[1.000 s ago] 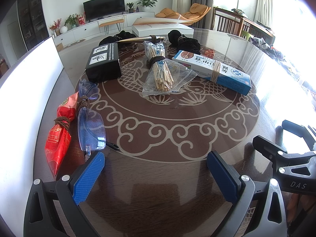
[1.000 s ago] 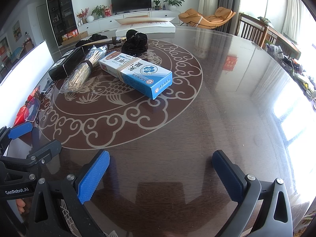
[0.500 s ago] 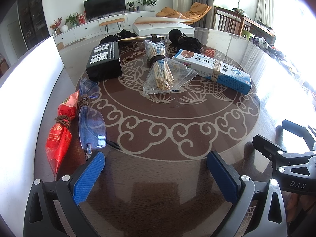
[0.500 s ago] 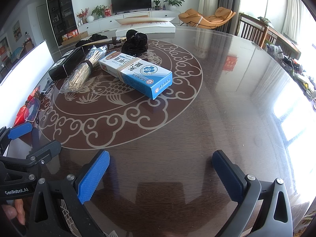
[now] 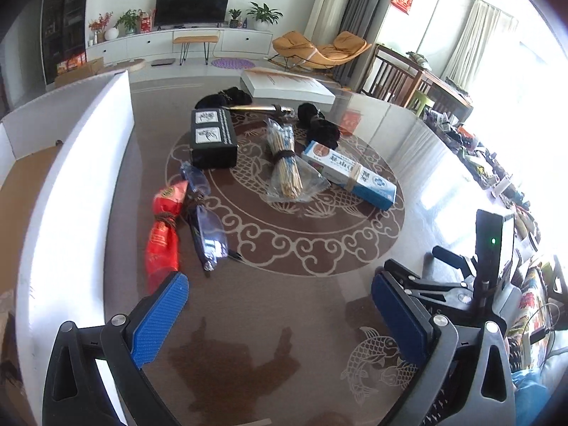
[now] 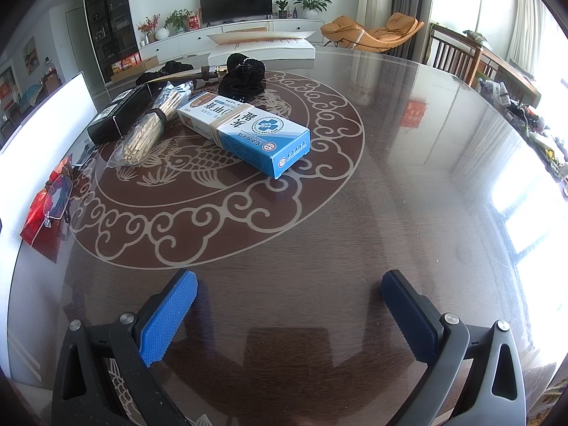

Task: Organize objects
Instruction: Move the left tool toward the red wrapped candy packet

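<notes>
Several objects lie on a round glass-topped table [image 5: 301, 319]: a red packet [image 5: 164, 227], blue-tinted glasses [image 5: 207, 213], a black box [image 5: 212, 137], a bag of sticks [image 5: 285, 167], a blue-white box [image 5: 349, 174] and black cloth [image 5: 317, 124]. My left gripper [image 5: 280, 305] is open and empty, raised near the table's front, the red packet just beyond its left finger. My right gripper [image 6: 289, 309] is open and empty over bare table, well short of the blue-white box [image 6: 245, 131]. It also shows at the right of the left wrist view [image 5: 461, 284].
A white cardboard box [image 5: 67, 184] with an open top stands along the table's left side. A white flat box [image 5: 285, 85] lies at the far edge. Chairs and clutter sit beyond the right rim.
My left gripper has risen and tilted, so I now look down into the white box and see more of the table. My right gripper has shifted slightly forward. Both stay open.
</notes>
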Tool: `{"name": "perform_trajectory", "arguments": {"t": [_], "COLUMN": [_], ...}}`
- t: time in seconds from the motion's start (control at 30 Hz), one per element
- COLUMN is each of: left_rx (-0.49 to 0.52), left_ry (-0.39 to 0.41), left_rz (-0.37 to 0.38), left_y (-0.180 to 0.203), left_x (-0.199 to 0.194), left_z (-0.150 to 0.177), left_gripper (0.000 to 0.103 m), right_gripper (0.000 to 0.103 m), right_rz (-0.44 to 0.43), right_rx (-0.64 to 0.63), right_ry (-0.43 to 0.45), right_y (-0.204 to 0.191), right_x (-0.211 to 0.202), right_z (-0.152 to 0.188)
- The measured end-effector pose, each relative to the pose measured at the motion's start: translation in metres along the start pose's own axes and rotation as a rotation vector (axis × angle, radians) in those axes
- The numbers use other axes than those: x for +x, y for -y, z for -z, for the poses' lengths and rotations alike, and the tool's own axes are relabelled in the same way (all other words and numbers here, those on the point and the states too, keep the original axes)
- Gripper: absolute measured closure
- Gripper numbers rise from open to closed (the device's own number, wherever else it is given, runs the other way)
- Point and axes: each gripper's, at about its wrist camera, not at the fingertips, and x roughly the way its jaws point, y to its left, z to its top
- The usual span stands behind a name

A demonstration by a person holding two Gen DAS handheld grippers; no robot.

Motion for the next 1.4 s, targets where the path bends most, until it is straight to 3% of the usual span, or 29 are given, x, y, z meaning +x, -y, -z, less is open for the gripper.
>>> {"name": "perform_trajectory", "arguments": {"t": [0.17, 0.47, 0.57, 0.7, 0.77, 0.87, 1.07, 1.4], "left_rx": [0.024, -0.004, 0.006, 0.099, 0.166, 0.209, 0.156, 0.067], "left_ry": [-0.027, -0.161, -0.158, -0.153, -0.170, -0.145, -0.113, -0.093], "left_rz": [-0.115, -0.270, -0.254, -0.028, 0.041, 0.026, -0.008, 0.004], "left_y": [-0.012, -0.035, -0.030, 0.011, 0.034, 0.049, 0.031, 0.009], "left_x": [0.018, 0.109, 0.117, 0.113, 0.111, 0.100, 0.071, 0.045], "left_z": [-0.029, -0.035, -0.027, -0.017, -0.012, -0.004, 0.005, 0.013], "left_gripper": [0.000, 0.000, 0.000, 0.000, 0.000, 0.000, 0.000, 0.000], "right_gripper": [0.000, 0.000, 0.000, 0.000, 0.000, 0.000, 0.000, 0.000], "right_rz": [0.000, 0.000, 0.000, 0.001, 0.000, -0.002, -0.001, -0.001], "right_rx": [0.000, 0.000, 0.000, 0.000, 0.000, 0.000, 0.000, 0.000], "right_ry": [0.000, 0.000, 0.001, 0.000, 0.000, 0.001, 0.001, 0.001], "right_y": [0.000, 0.000, 0.000, 0.000, 0.000, 0.000, 0.000, -0.001], "right_x": [0.000, 0.000, 0.000, 0.000, 0.000, 0.000, 0.000, 0.000], "right_z": [0.000, 0.000, 0.000, 0.000, 0.000, 0.000, 0.000, 0.000]}}
